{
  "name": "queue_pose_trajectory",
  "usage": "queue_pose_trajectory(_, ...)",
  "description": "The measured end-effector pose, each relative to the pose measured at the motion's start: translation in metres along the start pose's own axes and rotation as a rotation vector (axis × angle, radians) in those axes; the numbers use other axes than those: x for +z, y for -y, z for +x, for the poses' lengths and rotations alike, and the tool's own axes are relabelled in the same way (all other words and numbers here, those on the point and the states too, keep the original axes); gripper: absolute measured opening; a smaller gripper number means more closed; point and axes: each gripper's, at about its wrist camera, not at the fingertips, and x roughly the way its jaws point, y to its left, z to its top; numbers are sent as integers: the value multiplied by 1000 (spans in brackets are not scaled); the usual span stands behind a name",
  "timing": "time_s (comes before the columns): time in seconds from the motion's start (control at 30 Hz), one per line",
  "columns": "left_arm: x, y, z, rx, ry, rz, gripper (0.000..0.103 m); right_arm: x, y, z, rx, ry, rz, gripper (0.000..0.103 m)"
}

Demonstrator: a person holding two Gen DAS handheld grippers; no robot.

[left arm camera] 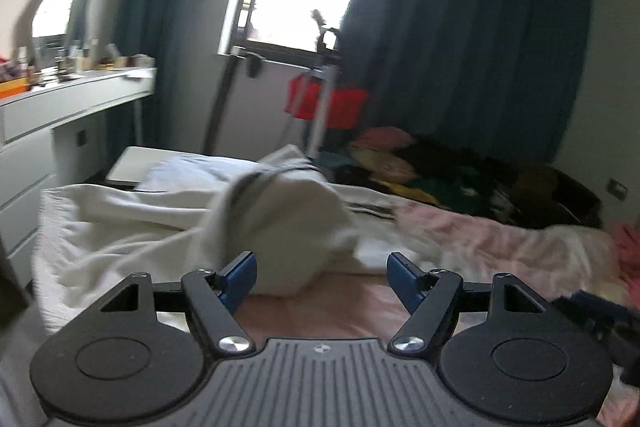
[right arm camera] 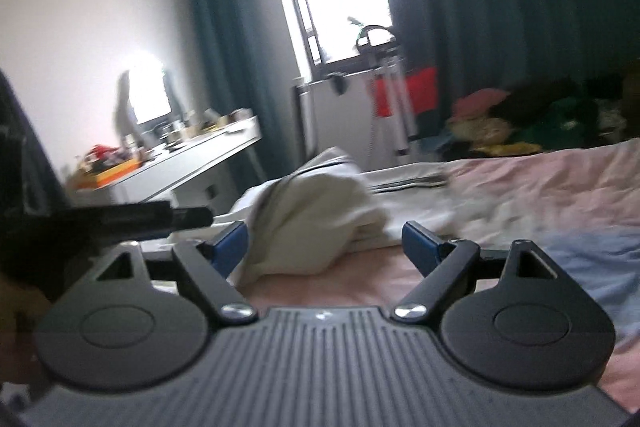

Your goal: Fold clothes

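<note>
Both grippers hover low over the pink-sheeted bed (right arm camera: 560,187), fingers spread wide and holding nothing. The left gripper (left arm camera: 322,277) and right gripper (right arm camera: 324,245) each face the crumpled cream-white cloth garment (left arm camera: 280,211) (right arm camera: 316,215), bunched on the bed just ahead of them.

Cream garment (left arm camera: 280,223) with dark stripes, pink bedsheet (left arm camera: 500,243), teal curtains (left arm camera: 460,27), blue-padded tools.

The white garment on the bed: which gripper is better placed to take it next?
Probably the left. The white garment bulges right beside the open left gripper, almost against its left pad. The open right gripper faces it too, apparently slightly farther away.
</note>
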Motion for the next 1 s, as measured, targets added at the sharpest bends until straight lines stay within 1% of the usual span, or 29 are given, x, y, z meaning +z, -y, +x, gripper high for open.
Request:
queue_pose_trajectory(0.1,18,23,23,-7,-33,25,74,-2,28,-1,-64,18,6,86)
queue_pose_trajectory(0.17,40,34,40,-3,-31,35,74,-5,44,4,-98,21,27,86)
queue_pose_trajectory(0.27,72,42,73,7,-22,53,75,-11,72,12,-108,17,113,86)
queue_pose_trajectory(0.33,85,46,100,19,-11,67,76,-15,89,17,-111,6,167,86)
queue_pose_trajectory(0.4,95,46,132,32,-3,76,77,-21,101,26,-112,-18,187,86)
queue_pose_trajectory(0.47,97,42,167,53,-1,70,77,-27,111,37,-116,-54,201,86)
queue_pose_trajectory(0.63,97,28,271,166,-47,55,78,-40,135,70,-129,-141,277,86)
queue_pose_trajectory(0.83,103,23,348,245,-85,112,77,-65,159,117,-164,-232,332,86)
queue_pose_trajectory(0.87,104,22,360,257,-91,121,76,-69,162,124,-168,-249,333,86)
queue_pose_trajectory(0.93,105,21,384,282,-104,140,70,-75,165,137,-171,-275,337,86)
queue_pose_trajectory(1.0,107,19,408,307,-116,160,63,-79,169,148,-174,-286,346,86)
